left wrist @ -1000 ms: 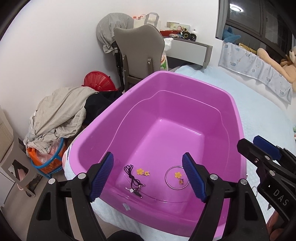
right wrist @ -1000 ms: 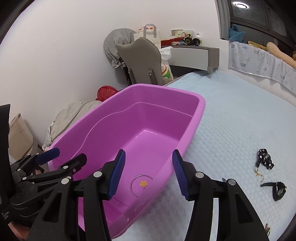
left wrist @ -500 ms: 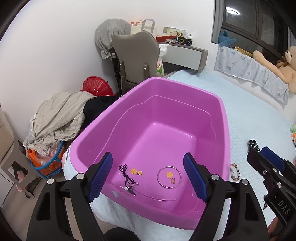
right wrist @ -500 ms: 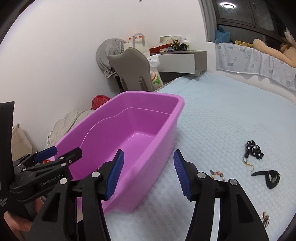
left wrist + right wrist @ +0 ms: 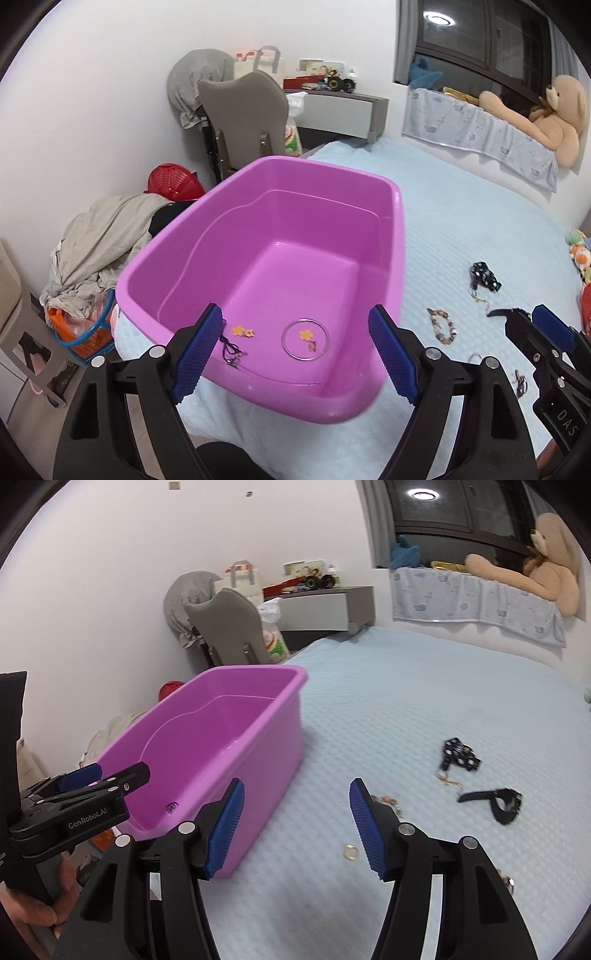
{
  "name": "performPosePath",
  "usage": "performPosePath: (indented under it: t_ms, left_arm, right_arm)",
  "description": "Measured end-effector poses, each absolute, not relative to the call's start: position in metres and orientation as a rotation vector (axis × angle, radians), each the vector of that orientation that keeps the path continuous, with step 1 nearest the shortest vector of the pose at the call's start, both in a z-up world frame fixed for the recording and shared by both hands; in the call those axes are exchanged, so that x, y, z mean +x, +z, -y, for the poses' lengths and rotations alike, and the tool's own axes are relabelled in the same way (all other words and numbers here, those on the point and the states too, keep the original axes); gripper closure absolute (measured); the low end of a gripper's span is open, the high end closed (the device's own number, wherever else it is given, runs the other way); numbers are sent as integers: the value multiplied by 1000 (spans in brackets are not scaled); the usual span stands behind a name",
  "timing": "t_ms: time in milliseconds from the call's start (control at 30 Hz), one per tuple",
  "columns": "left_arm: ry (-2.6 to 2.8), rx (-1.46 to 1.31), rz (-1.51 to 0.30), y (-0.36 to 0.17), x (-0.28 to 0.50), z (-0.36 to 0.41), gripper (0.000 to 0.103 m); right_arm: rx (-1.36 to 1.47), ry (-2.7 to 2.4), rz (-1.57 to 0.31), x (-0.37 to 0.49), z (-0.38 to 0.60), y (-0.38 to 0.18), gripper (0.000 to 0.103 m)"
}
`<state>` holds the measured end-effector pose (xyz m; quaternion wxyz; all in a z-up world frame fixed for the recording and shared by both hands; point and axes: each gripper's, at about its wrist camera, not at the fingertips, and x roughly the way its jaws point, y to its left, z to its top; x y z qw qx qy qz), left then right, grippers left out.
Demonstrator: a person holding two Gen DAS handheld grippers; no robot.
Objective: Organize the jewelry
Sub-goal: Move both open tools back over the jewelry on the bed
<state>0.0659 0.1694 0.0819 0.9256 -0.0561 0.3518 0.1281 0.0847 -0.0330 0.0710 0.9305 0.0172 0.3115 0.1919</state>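
Note:
A purple plastic tub sits on the pale blue bed. In it lie a clear bangle, yellow flower earrings and a dark cord necklace. My left gripper is open and empty over the tub's near end. My right gripper is open and empty above the bed right of the tub. On the bed lie a beaded bracelet, a gold ring, a black dotted piece and a black strap.
The bed cover stretches to the right. A grey chair, a red basket and a clothes pile stand left of the bed. A teddy bear lies at the back right.
Both grippers have drawn back and swung right, away from the tub. The right wrist view now faces the loose jewelry on the bed instead of the tub's inside. Both grippers stay open.

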Motion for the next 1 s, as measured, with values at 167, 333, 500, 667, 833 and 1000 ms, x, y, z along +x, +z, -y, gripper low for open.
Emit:
performPosePath:
  t_ms: [167,333,500,667,833,1000]
  left_arm:
    - [228,-101,-729,80,63,-149,22]
    - [187,-76,-734,78,59,-127,22]
    - [142,-53,-736,76,56,-100,22]
    - [101,-17,-728,71,49,-76,21]
    - [74,22,-750,58,46,-55,20]
    - [56,32,-772,41,44,-40,20]
  right_arm:
    - [26,333,-628,67,57,72,45]
    - [23,285,-598,54,78,77,43]
    - [36,246,-587,41,102,76,42]
    - [51,199,-577,28,130,68,39]
    - [85,158,-602,15,161,49,39]
    - [119,100,-649,1,196,22,39]
